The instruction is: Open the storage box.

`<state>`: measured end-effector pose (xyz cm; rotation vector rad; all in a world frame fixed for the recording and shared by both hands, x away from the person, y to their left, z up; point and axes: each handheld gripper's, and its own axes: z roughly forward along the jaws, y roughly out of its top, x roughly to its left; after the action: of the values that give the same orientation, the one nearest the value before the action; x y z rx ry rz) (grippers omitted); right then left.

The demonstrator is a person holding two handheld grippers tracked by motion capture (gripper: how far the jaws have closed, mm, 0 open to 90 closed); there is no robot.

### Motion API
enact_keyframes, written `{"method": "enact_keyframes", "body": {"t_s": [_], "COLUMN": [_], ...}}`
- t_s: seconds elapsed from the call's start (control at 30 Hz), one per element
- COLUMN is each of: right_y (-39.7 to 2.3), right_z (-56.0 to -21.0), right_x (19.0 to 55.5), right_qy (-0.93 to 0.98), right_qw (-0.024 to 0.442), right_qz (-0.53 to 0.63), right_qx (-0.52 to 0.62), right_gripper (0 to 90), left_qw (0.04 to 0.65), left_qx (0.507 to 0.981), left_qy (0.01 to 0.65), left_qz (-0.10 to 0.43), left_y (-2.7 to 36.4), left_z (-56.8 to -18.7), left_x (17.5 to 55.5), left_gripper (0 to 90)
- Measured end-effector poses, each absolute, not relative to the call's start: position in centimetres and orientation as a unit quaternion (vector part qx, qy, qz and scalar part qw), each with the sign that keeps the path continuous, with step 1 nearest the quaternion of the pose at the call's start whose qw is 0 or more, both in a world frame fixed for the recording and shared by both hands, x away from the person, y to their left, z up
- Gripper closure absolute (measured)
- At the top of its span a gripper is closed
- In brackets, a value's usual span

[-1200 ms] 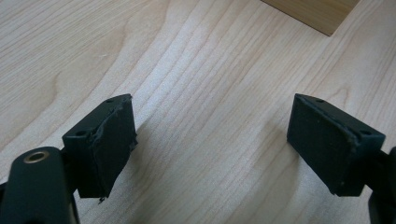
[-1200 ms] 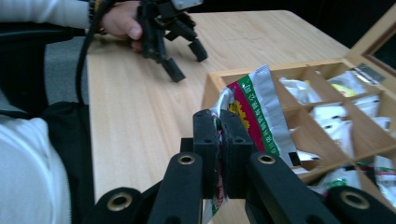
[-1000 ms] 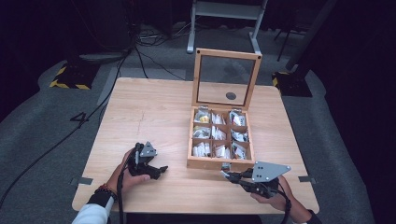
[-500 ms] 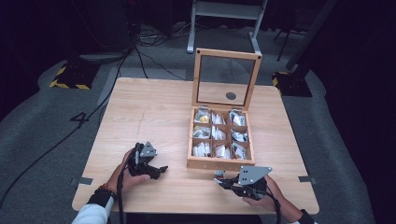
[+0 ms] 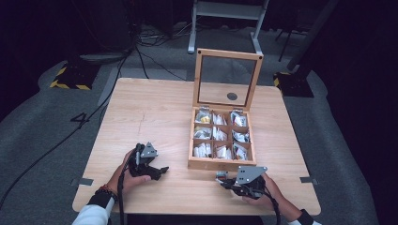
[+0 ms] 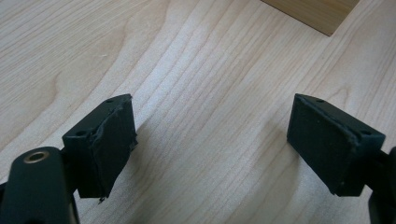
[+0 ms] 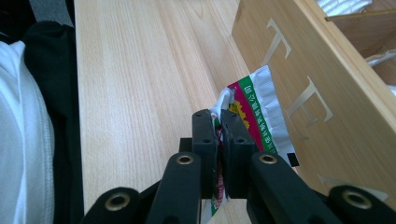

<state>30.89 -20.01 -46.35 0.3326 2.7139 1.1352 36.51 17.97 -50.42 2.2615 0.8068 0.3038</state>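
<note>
A wooden tea box (image 5: 220, 163) with its glass lid (image 5: 228, 79) raised stands on the table, its compartments holding several sachets (image 5: 218, 134). My right gripper (image 5: 220, 179) sits low in front of the box, shut on a red, green and white tea sachet (image 7: 254, 116) that lies close to the box's lettered front wall (image 7: 303, 93). My left gripper (image 5: 162, 171) rests on the table left of the box. In the left gripper view its pads (image 6: 112, 140) stand wide apart with bare wood between them.
The table's near edge (image 5: 187, 211) runs just below both hands. A white sleeve (image 7: 23, 140) lies at the left of the right gripper view. Cables (image 5: 141, 51) and stand legs (image 5: 225, 33) sit on the floor beyond the table.
My right gripper has come down and shifted left along the box's front, with the sachet in it. The left gripper has stayed where it was.
</note>
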Motion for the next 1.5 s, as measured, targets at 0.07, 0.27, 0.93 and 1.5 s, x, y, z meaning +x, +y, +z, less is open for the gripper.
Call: {"method": "enact_keyframes", "body": {"t_s": [0.07,0.27,0.93,1.5], "right_y": [-20.0,-20.0,-19.7,-20.5], "right_z": [-46.5,-46.6,-46.9,-45.6], "right_x": [30.9,31.0,31.1,31.2], "right_qy": [0.913,0.913,0.910,0.895], "right_qw": [0.090,0.085,0.070,0.086], "right_qz": [0.382,0.381,0.386,0.414], "right_qx": [0.112,0.115,0.133,0.142], "right_gripper": [85.9,85.2,59.5,32.0], "left_qw": [0.353,0.353,0.353,0.352], "left_qx": [0.874,0.874,0.874,0.875], "left_qy": [0.312,0.312,0.312,0.312], "left_qz": [0.117,0.118,0.117,0.117], "left_y": [18.0,18.0,18.0,18.0], "left_z": [-50.4,-50.4,-50.4,-50.4], "left_x": [36.5,36.5,36.5,36.6], "left_gripper": [15.9,15.8,15.8,15.6]}}
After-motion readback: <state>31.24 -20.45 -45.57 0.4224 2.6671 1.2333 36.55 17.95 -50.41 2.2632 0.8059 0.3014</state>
